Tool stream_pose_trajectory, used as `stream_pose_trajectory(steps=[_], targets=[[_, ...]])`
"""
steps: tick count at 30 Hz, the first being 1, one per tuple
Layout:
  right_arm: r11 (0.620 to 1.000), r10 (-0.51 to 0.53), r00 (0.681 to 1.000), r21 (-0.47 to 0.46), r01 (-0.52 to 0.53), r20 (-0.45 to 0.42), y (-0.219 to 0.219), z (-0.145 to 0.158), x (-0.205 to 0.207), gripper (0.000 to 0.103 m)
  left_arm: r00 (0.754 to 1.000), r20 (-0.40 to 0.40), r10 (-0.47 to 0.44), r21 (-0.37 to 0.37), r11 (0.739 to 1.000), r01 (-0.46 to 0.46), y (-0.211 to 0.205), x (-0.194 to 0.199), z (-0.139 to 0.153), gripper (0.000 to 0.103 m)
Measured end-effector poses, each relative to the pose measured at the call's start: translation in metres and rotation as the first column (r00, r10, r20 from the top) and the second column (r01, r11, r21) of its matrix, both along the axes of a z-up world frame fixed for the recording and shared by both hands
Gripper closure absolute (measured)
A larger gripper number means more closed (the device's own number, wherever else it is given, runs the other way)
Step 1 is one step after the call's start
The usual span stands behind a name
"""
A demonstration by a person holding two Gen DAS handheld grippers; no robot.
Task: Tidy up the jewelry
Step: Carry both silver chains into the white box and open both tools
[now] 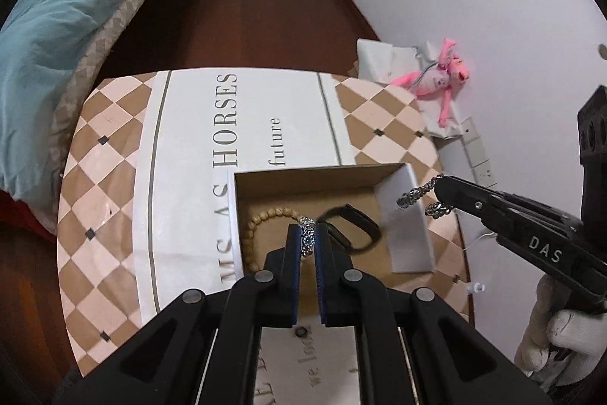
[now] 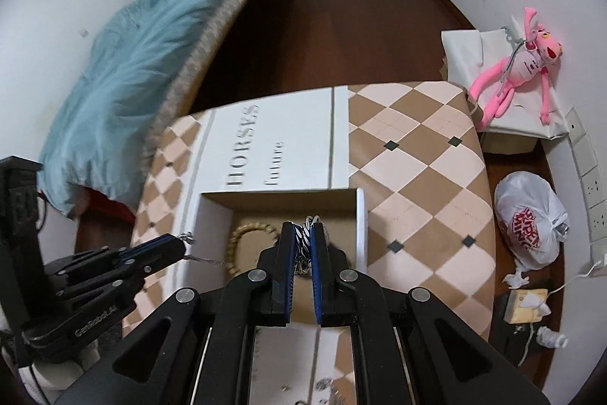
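Left tool and right tool each pinching the silver chain, over the open box holding a bead bracelet.

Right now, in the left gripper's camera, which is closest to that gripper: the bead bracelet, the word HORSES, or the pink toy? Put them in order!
Counting from the left gripper, which is pinching a silver chain:
1. Bead bracelet, in the box just left of the fingertips.
2. HORSES lettering, on the white sheet beyond the box.
3. Pink toy, far off to the right, by the wall.
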State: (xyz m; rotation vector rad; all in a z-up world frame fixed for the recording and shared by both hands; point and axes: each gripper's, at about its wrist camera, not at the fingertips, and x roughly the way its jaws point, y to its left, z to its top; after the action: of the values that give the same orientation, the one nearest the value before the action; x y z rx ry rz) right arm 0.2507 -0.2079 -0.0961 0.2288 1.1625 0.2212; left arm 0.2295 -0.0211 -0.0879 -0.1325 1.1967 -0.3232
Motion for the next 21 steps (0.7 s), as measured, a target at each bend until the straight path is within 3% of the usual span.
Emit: stream_pose_trajectory(steps=[7, 10, 11, 12, 14, 15, 16, 19, 20, 21], targets=[[0.996, 0.009, 0.995, -0.088, -0.018, -0.095, 0.007, -0.026, 0.031, 0.092, 0.997, -0.062, 0.052, 0.095, 0.994, -0.046, 0.001, 0.027, -0.017, 0.095], [0.994, 0.003, 0.997, -0.106, -0.012, -0.082, 0.006, -0.023, 0.03, 0.084, 0.996, -0.054, 0.077, 0.125, 0.99, -0.07, 0.007, 0.031, -0.018, 0.089], [0.994, 0.003, 0.997, -0.111, -0.012, -0.078, 0.007, -0.022, 0.029, 0.075, 0.995, -0.045, 0.087, 0.138, 0.987, -0.081, 0.009, 0.03, -0.018, 0.087], [0.992, -0.001, 0.998, -0.124, -0.007, -0.067, 0.006, -0.02, 0.027, 0.065, 0.995, -0.038, 0.092, 0.145, 0.986, -0.086, 0.011, 0.03, -0.017, 0.08], [0.99, -0.01, 0.999, -0.139, 0.002, -0.052, 0.005, -0.017, 0.023, 0.054, 0.993, -0.026, 0.111, 0.164, 0.981, -0.105, 0.014, 0.027, -0.017, 0.06], [0.989, -0.017, 0.999, -0.146, 0.01, -0.048, 0.004, -0.016, 0.02, 0.054, 0.993, -0.014, 0.118, 0.168, 0.979, -0.114, 0.016, 0.026, -0.016, 0.044], [0.988, -0.021, 0.999, -0.157, 0.014, -0.042, 0.004, -0.016, 0.017, 0.053, 0.992, 0.0, 0.126, 0.175, 0.977, -0.124, 0.018, 0.023, -0.015, 0.036], [0.978, -0.042, 0.999, -0.204, 0.035, -0.03, 0.003, -0.018, 0.004, 0.041, 0.989, 0.033, 0.143, 0.209, 0.967, -0.147, 0.021, 0.012, -0.017, 0.032], [0.975, -0.048, 0.998, -0.219, 0.04, -0.031, 0.003, -0.021, -0.001, 0.029, 0.989, 0.037, 0.146, 0.219, 0.964, -0.151, 0.021, 0.008, -0.019, 0.029], [0.971, -0.052, 0.998, -0.235, 0.043, -0.032, 0.004, -0.023, -0.006, 0.018, 0.989, 0.036, 0.147, 0.225, 0.963, -0.151, 0.02, 0.005, -0.02, 0.019]])
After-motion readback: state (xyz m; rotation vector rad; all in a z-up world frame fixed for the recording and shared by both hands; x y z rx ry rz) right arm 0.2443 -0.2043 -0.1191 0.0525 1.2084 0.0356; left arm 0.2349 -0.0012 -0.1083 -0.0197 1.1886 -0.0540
